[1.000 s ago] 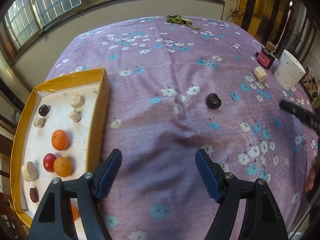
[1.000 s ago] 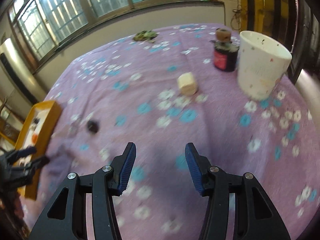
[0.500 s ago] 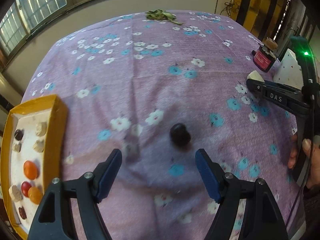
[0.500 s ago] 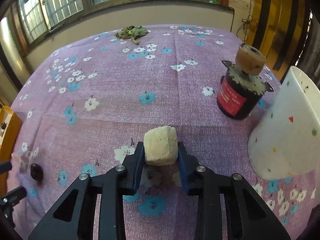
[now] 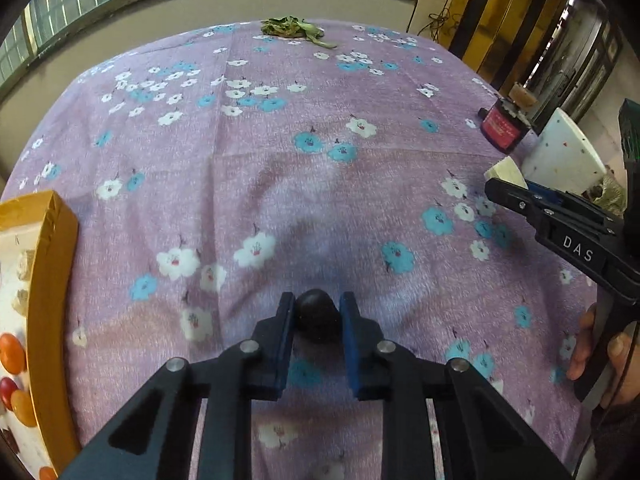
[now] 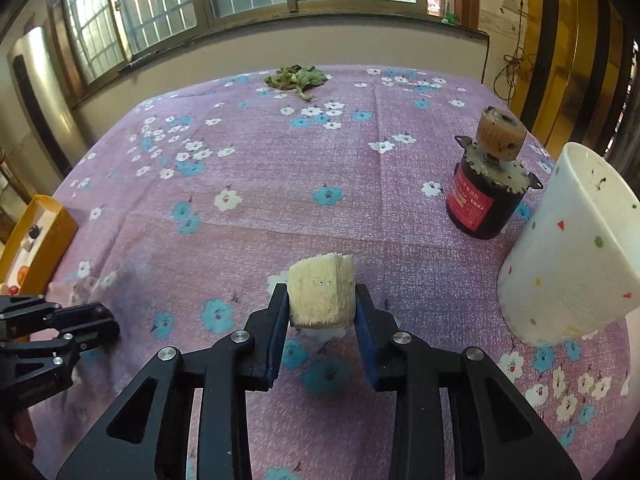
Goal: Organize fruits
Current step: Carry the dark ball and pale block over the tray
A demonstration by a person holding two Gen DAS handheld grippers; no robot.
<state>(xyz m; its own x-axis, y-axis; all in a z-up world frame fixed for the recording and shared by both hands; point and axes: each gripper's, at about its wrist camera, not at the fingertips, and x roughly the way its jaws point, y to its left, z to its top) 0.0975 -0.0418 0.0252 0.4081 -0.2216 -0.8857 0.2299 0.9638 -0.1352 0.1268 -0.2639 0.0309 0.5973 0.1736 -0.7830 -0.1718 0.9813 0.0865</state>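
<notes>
My left gripper (image 5: 318, 310) is shut on a small dark round fruit (image 5: 318, 314), low over the purple flowered cloth. My right gripper (image 6: 321, 300) is shut on a pale cream cut fruit chunk (image 6: 321, 294), held just above the cloth; the chunk also shows in the left wrist view (image 5: 508, 170), as does the right gripper. A yellow-rimmed tray (image 5: 52, 280) at the left edge holds orange and red fruits (image 5: 12, 354) and pale chunks. The tray also shows far left in the right wrist view (image 6: 44, 236).
A black and red motor with a cork top (image 6: 486, 192) and a white speckled cup (image 6: 568, 248) stand at the right of the table. A heap of green leaves (image 6: 298, 78) lies at the far edge. A wall with windows is behind the table.
My left gripper moved forward to the dark fruit and shut on it. My right gripper closed on the pale chunk half a second ago and still holds it, slightly raised.
</notes>
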